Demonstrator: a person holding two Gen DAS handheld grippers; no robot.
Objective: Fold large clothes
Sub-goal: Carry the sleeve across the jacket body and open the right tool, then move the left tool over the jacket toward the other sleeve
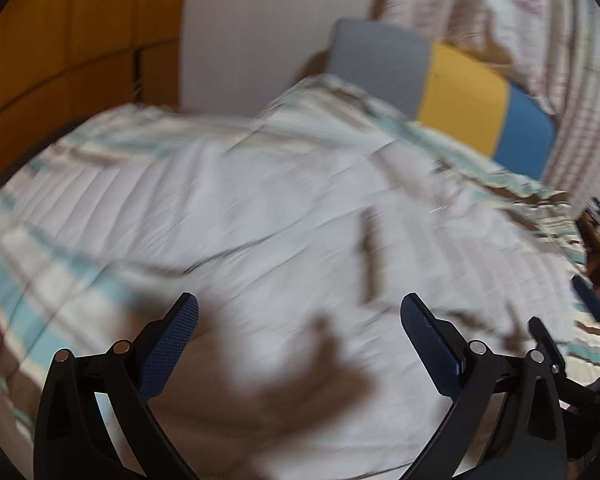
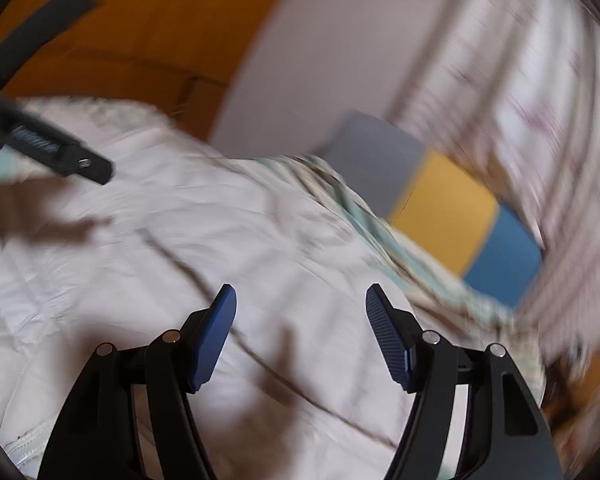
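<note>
A: Position of the garment is logged first. A white quilted jacket (image 1: 284, 216) is spread flat on a striped bedspread (image 1: 28, 280), filling most of both wrist views. Both pictures are smeared with motion blur, so fine detail is not trusted.

B: Finger state?

A: The left gripper (image 1: 299, 312) is spread wide with nothing between its pads; the same is noted for the right gripper (image 2: 301, 300). Both hang above the fabric, and no contact can be made out. The other tool's body (image 2: 52, 148) is caught at the upper left of the right wrist view.

B: Handling properties?

A: Judged, not measured: padded and stitched in channels, so it is expected to be light but bulky, soft, springy at a crease, and likely slick on its shell. Nothing fragile is seen. A zipper line (image 2: 28, 440) is visible at the lower left of the right view.

B: Where is hold to be taken?

A: A hem, cuff or seam edge is preferred, where the layers are thin enough to be pinched; mid-panel padding is likely to slip out. Which edge lies nearest cannot be told through the blur. A grey, yellow and blue cushion (image 1: 464, 96) is noted beyond the bedspread.
</note>
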